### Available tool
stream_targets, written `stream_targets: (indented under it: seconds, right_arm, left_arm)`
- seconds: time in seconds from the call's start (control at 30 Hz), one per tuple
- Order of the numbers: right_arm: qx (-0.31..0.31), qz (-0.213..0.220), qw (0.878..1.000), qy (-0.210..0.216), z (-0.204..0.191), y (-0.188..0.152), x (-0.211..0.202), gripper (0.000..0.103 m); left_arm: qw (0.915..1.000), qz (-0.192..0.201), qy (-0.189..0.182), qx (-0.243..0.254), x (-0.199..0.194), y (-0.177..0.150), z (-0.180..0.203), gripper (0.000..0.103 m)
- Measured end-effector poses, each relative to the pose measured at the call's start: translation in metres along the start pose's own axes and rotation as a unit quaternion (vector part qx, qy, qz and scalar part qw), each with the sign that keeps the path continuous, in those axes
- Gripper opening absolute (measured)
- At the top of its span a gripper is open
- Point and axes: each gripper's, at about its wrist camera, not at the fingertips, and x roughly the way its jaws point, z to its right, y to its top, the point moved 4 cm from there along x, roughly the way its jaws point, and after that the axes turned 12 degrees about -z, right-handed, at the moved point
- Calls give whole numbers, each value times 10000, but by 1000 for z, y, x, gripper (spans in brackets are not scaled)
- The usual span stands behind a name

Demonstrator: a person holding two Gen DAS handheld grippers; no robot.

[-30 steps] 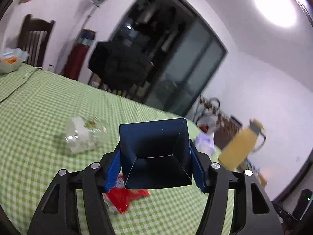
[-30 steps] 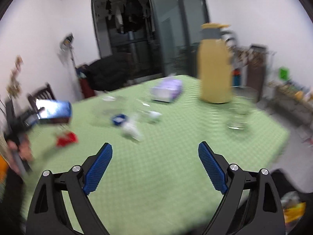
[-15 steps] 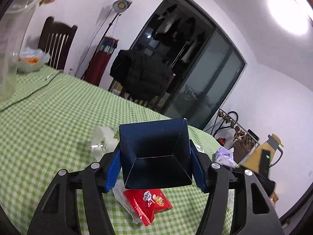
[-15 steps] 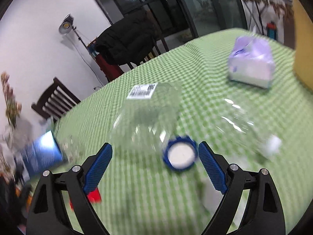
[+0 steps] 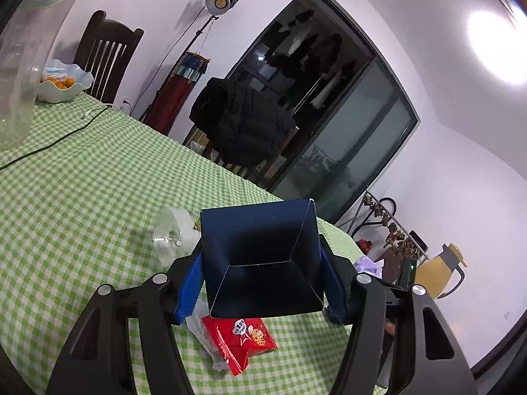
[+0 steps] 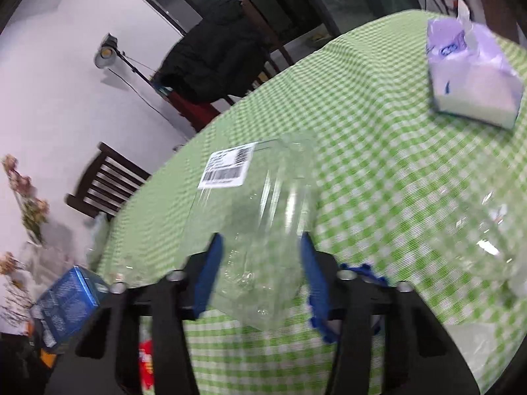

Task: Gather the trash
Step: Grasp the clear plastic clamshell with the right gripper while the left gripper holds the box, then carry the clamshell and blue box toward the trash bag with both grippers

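Our left gripper (image 5: 260,283) pinches the open blue box (image 5: 260,263) above the table's (image 5: 82,197) near edge. Right gripper (image 6: 260,273) has just been closing on the clear tub (image 6: 260,230), mid-table, looks pinched. Blurry though, thin plastic could buckle and squirt out.

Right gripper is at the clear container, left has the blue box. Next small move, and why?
Probably lift the clear plastic container toward the open blue box: the right gripper has just been closing and its pads now flank the container, while the left gripper holds the box open-side up.
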Motion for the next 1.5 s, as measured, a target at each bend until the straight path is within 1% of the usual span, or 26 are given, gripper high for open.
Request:
stream_targets:
  seconds: [0.1, 0.17, 0.23, 0.3, 0.33, 0.4, 0.5, 0.6, 0.63, 0.73, 0.77, 0.8, 0.9, 1.0, 1.03, 1.1, 1.13, 1.17, 1.2, 1.3, 1.33, 1.37, 1.4, 1.47, 1.5]
  right_arm:
    - [-350, 176, 9991, -170, -26, -4, -8, 29]
    - [-602, 218, 9977, -217, -44, -7, -11, 26]
    - [-906, 241, 9951, -301, -64, -13, -17, 25]
    - [-1251, 311, 9904, -507, -84, -21, -24, 25]
    - [-1456, 413, 9859, -706, -94, -29, -31, 25]
    - [-1704, 481, 9791, -1004, -105, -41, -41, 25]
    - [-1999, 664, 9676, -1396, -111, -64, -68, 25]
    - [-2073, 941, 9619, -1513, -108, -79, -102, 25]
    - [-2074, 1120, 9581, -1624, -105, -85, -123, 25]
    - [-2061, 1464, 9516, -1747, -93, -96, -162, 25]
    - [-2060, 1614, 9475, -1839, -88, -102, -176, 25]
    - [-2055, 1765, 9426, -1954, -80, -109, -194, 25]
    - [-1823, 2080, 9369, -2140, -51, -129, -244, 25]
    - [-1511, 2401, 9278, -2422, -15, -158, -299, 25]
    - [-1351, 2529, 9229, -2569, -2, -174, -322, 25]
    - [-1091, 2684, 9138, -2845, 24, -200, -353, 25]
    - [-858, 2743, 9075, -3064, 47, -219, -372, 25]
    - [-657, 2747, 9039, -3211, 65, -234, -386, 25]
    - [-336, 2751, 9004, -3353, 91, -256, -403, 25]
    - [424, 2721, 8901, -3631, 152, -306, -432, 25]
    - [742, 2699, 8825, -3779, 178, -329, -440, 25]
    - [970, 2642, 8778, -3876, 198, -346, -444, 25]
    - [1319, 2506, 8741, -3946, 226, -368, -444, 25]
    - [1860, 2300, 8730, -3878, 266, -398, -441, 25]
    - [2020, 2220, 8716, -3877, 278, -407, -437, 25]
  left_arm:
    - [9999, -29, -56, -80, 0, 0, -1, 60]
    - [10000, 2, -49, -75, -1, 0, 0, 60]
    - [10000, 46, -19, -46, -2, 0, 1, 60]
    - [10000, 60, -31, -36, -2, 0, 1, 60]
    - [10000, 51, -31, -38, -2, 0, 1, 60]
    - [10000, 24, -23, -49, -1, -1, 1, 60]
    - [10000, -36, -39, -34, 2, -3, 2, 60]
    - [10000, -50, -35, 70, 2, -4, 7, 60]
    - [9999, -49, -15, 125, 2, -6, 10, 60]
    - [9996, -87, 39, 260, 5, -9, 14, 60]
    - [9995, -86, 59, 292, 5, -9, 15, 60]
    - [9994, -85, 80, 327, 5, -10, 16, 60]
    - [9991, -76, 90, 417, 5, -12, 20, 60]
    - [9984, -27, 115, 546, 3, -14, 25, 60]
    - [9981, -9, 143, 601, 3, -15, 26, 60]
    - [9973, -3, 237, 692, 6, -19, 28, 60]
    - [9969, -22, 288, 727, 8, -21, 28, 60]
    - [9964, -64, 353, 771, 12, -23, 28, 60]
    - [9960, -107, 397, 790, 14, -25, 28, 60]
    - [9961, -186, 384, 775, 18, -27, 27, 60]
    - [9958, -170, 391, 807, 18, -28, 27, 60]
    - [9954, -153, 418, 845, 17, -28, 28, 60]
    - [9950, -141, 440, 881, 16, -29, 29, 60]
    - [9946, -102, 426, 941, 14, -29, 31, 60]
    - [9948, -68, 390, 942, 14, -29, 32, 60]
